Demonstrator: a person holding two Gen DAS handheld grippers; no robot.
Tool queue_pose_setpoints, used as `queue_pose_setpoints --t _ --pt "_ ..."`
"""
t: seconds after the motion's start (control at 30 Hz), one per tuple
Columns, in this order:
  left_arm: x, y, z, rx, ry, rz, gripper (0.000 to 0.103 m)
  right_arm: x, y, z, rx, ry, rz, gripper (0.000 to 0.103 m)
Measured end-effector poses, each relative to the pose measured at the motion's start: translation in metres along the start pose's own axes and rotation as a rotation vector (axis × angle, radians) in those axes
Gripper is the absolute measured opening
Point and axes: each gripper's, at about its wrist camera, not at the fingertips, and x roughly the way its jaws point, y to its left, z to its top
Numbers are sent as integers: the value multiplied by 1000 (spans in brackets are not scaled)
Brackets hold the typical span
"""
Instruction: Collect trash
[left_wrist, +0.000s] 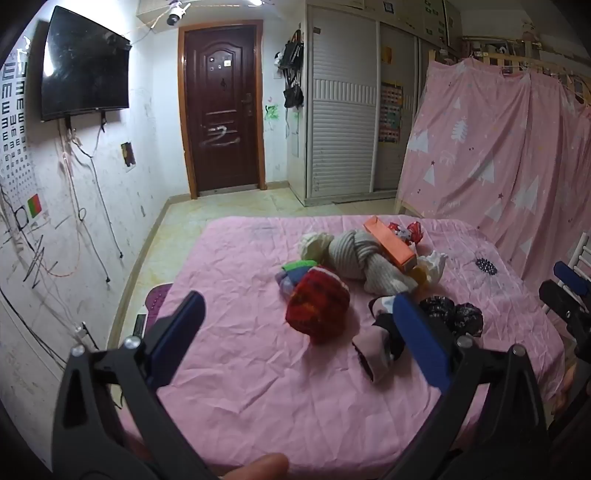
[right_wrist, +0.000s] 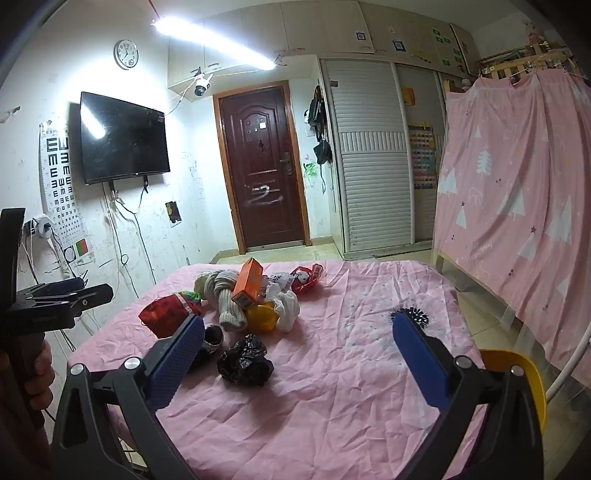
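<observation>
Both tongs, left tongs (left_wrist: 299, 328) and right tongs (right_wrist: 299, 354), stand wide apart, gripping nothing, above the pink-sheeted bed (right_wrist: 351, 387). Near the right tongs lies a crumpled black plastic bag (right_wrist: 245, 360); the left view half hides it behind a blue finger. Farther off, an orange carton (right_wrist: 248, 282) rests on a twisted grey knitted bundle (right_wrist: 229, 295), beside a red crinkled wrapper (right_wrist: 306, 277) too small to identify.

**Right gripper spread wide above the pink bed**

The right gripper (right_wrist: 298, 328) hangs with jaws wide apart over the pink sheet (right_wrist: 351, 387). A crumpled black bag (right_wrist: 245, 360) lies near, left of centre. Farther off sit an orange box (right_wrist: 248, 282), grey knitwear (right_wrist: 228, 295), a yellow wrapper (right_wrist: 261, 317) and white tissue (right_wrist: 288, 308). The left gripper (right_wrist: 55, 299) shows at the left edge.
</observation>
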Motion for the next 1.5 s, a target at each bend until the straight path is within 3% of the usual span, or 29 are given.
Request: queue_pose_setpoints --t 1.5 --pt "0 1 0 -5 8 -3 97 0 5 0 -13 0 4 95"
